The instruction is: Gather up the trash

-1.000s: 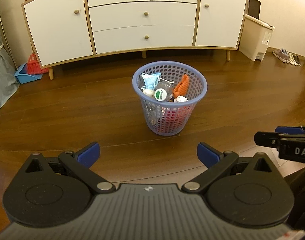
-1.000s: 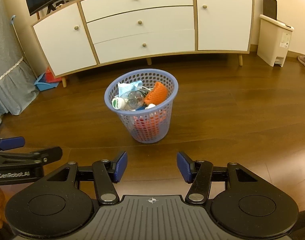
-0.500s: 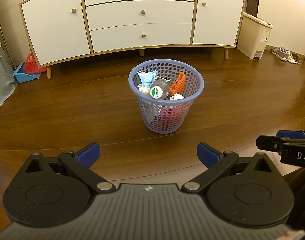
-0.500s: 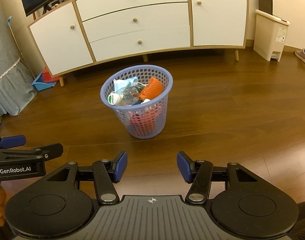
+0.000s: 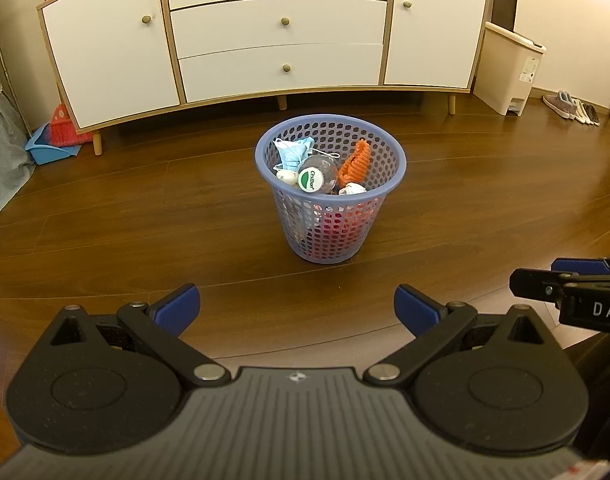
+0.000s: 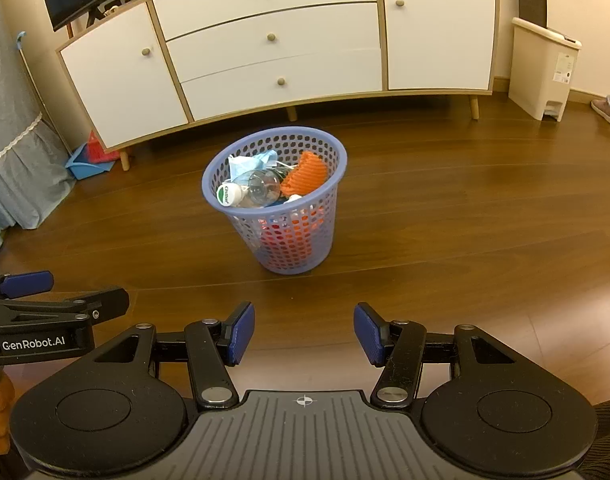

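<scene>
— What can't you make out in the basket (image 5: 393,168)?
— Its lower trash shows only as red and orange through the mesh.
— And at the edges?
— The right gripper (image 5: 577,280) is cut off by the left view's edge; the bin label (image 6: 563,67) is too small to read.

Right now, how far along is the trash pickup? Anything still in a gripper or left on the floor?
Looks nearly done. The blue basket already holds a face mask, a clear bottle, an orange item and crumpled paper. Nothing is in hand: the left gripper and right gripper are both open and empty. No loose trash shows on the visible wooden floor.
</scene>
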`<state>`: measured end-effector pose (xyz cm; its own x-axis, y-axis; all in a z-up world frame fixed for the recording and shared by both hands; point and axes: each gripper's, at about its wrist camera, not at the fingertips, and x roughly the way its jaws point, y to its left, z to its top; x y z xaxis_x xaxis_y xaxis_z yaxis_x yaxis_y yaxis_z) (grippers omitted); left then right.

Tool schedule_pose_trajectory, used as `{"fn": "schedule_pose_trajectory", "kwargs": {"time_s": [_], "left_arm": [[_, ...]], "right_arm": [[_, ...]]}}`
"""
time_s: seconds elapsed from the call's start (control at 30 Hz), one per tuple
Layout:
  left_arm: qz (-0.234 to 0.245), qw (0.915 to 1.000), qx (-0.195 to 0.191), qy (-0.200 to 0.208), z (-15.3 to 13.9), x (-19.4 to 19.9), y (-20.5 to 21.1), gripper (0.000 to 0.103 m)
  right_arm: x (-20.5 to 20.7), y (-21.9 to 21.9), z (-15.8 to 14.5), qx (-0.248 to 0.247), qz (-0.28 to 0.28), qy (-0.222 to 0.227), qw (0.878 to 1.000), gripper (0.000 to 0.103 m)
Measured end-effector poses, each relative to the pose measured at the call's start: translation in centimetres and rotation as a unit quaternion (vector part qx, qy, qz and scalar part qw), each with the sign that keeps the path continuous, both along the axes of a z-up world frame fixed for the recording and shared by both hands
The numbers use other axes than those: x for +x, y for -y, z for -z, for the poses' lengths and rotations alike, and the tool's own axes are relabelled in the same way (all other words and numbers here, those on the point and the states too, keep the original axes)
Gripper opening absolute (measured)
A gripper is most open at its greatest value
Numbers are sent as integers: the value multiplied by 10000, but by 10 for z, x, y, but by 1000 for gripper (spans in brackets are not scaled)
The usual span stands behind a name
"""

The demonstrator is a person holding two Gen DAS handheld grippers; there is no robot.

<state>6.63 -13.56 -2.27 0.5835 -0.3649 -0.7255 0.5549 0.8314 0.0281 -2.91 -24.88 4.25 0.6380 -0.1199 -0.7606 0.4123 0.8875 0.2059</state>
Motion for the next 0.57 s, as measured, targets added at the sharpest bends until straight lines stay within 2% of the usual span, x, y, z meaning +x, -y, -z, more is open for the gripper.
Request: {"fn": "schedule_pose_trajectory", "kwargs": {"time_s": [0.57], "left_arm": [[27, 10000, 11, 29, -1, -2, 0, 102]], "right_arm": [[0, 0, 0, -4, -5, 3, 10000, 52]]}}
